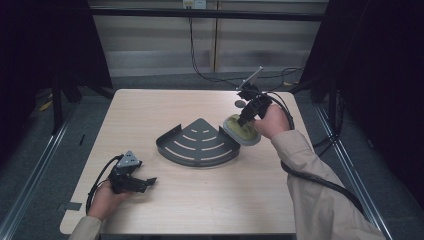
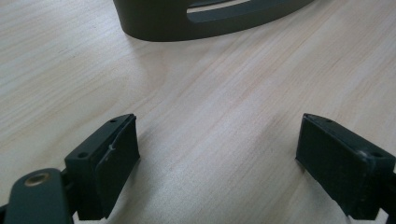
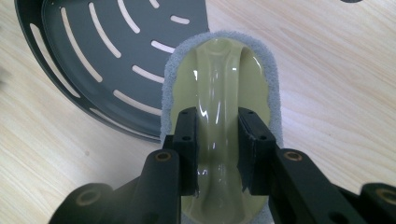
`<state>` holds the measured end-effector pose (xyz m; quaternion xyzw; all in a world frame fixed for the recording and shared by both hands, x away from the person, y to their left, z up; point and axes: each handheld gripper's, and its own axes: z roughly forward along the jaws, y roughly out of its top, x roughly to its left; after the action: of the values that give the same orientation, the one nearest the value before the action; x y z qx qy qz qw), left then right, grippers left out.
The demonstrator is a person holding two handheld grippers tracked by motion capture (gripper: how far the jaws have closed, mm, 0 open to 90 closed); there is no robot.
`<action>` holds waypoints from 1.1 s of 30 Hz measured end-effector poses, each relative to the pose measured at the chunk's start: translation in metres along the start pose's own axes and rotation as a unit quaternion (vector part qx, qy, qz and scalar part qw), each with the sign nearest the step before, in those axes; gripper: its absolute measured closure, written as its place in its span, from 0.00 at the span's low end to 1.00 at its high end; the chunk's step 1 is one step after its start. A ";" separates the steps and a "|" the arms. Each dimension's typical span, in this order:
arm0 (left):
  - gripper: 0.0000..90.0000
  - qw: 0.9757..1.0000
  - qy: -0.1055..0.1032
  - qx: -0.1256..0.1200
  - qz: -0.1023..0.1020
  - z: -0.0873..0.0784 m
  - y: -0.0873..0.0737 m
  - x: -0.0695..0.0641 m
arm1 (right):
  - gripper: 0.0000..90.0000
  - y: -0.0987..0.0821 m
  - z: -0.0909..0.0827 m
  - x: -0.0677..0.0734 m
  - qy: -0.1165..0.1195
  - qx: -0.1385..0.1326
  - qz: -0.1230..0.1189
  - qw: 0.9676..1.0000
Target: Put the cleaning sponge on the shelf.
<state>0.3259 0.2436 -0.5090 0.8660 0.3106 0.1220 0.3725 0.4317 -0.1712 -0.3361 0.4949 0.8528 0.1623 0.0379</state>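
Scrubber (image 3: 219,79) pinched by handle in right gripper (image 3: 218,140), lifted at rack's (image 1: 198,142) 3 o'clock, not yet placed; left gripper (image 2: 217,158) spread, idle.

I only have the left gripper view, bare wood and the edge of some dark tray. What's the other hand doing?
Observer: The right gripper is shut on the glossy pale-green handle of a scrubbing pad with a grey fuzzy rim.
Operator: Where is that pad relative to the tray?
Observer: Seen from above, it sits at the right corner of the dark grey fan-shaped slotted metal tray, overlapping its rim.
Operator: Anything inside the tray?
Observer: Nothing; its curved slots show the light wooden table beneath.
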 end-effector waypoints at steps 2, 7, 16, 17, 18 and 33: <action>0.14 1.000 0.000 -0.001 -0.001 0.000 0.000 0.000 | 0.79 0.002 0.001 0.001 0.001 -0.001 -0.001 1.000; 0.14 1.000 0.000 0.000 0.000 0.000 0.000 0.000 | 0.79 0.006 0.006 0.004 0.001 -0.001 -0.001 1.000; 0.14 1.000 0.000 -0.001 -0.001 0.000 0.000 0.000 | 0.79 0.013 0.010 0.008 0.003 -0.003 -0.004 1.000; 0.14 1.000 0.000 0.000 0.000 0.000 0.000 0.000 | 0.79 0.014 0.011 0.009 0.002 -0.004 -0.006 1.000; 0.14 1.000 0.000 0.000 0.000 0.000 0.000 0.000 | 0.79 0.015 0.011 0.009 0.004 -0.003 -0.007 1.000; 0.14 1.000 -0.001 0.000 0.000 0.000 0.000 0.000 | 0.79 0.028 0.025 0.019 0.013 0.000 -0.016 1.000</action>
<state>0.3259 0.2436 -0.5090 0.8659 0.3105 0.1212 0.3729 0.4513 -0.1357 -0.3491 0.4793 0.8609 0.1679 0.0298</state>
